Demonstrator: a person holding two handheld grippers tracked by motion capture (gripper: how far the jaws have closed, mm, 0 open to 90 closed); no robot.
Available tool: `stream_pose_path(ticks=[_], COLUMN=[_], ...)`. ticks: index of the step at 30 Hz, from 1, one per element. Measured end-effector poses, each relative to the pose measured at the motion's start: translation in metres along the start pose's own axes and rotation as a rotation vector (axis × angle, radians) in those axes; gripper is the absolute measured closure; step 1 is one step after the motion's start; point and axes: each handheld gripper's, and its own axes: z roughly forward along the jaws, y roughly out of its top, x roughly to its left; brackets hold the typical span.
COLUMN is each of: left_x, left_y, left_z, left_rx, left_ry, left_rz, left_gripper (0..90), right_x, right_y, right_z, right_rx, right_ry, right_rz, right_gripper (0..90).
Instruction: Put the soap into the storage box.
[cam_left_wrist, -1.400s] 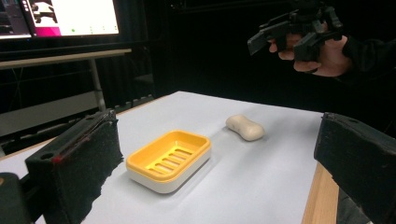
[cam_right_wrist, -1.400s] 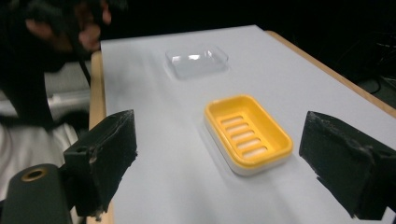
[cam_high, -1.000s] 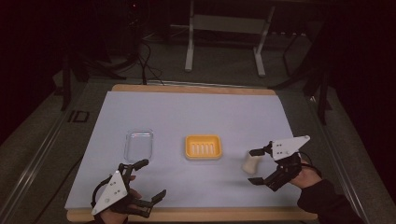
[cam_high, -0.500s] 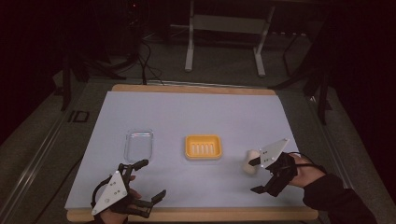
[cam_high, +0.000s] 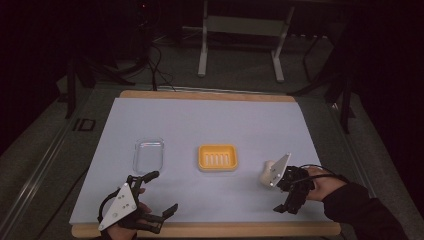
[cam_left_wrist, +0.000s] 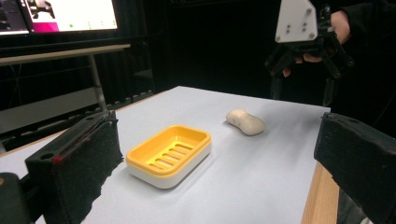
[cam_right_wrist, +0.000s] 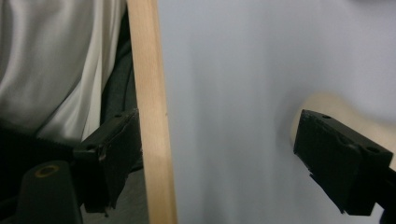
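Near the right edge of the pale blue surface (cam_high: 210, 120) lies a cream bar of soap (cam_high: 266, 172), just beside the right gripper (cam_high: 285, 195), whose jaws stand apart with nothing between them after a slight closing and reopening. Toward the middle of the surface sits a yellow soap dish (cam_high: 217, 157), and left of it a clear plastic lid (cam_high: 148, 155). At the front left corner the left gripper (cam_high: 160, 197) rests with its jaws wide apart and empty. A wooden rim (cam_high: 205, 229) borders the surface along its front edge. Beyond the far edge, the dark room holds a grey metal stand (cam_high: 240, 40) and cables (cam_high: 160, 70) on the floor. From the left gripper view a lit monitor (cam_left_wrist: 60, 16) glows in the background.
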Motion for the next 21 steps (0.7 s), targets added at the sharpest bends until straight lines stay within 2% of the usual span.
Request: stream_pose_path(ticks=[4,7,10,15,20,21], left_x=[0.000,0.000,0.000,0.000,0.000,0.000], left_y=[0.000,0.000,0.000,-0.001,-0.001,-0.001], left_z=[0.000,0.000,0.001,0.001,0.002,0.001], left_rx=[0.002,0.004,0.010,0.010,0.011,0.015], left_ry=[-0.001,-0.002,-0.003,-0.004,-0.004,-0.004], left_rz=[0.001,0.001,0.004,-0.001,-0.004,-0.002], left_gripper=[0.7,0.7,0.7,0.7,0.7,0.8], right_x=[-0.005,-0.007,-0.011,-0.020,-0.025,-0.026], right_y=[-0.002,-0.004,-0.008,-0.015,-0.023,-0.024], right_z=[0.003,0.005,0.008,0.012,0.015,0.015], right_rx=[0.057,0.083,0.135,0.168,0.229,0.234], right_ry=[0.007,0.009,0.022,0.043,0.017,0.015], right_rz=[0.055,0.050,0.079,0.130,0.101,0.107], right_gripper=[13.7,13.6,13.0,13.3,13.7,14.5])
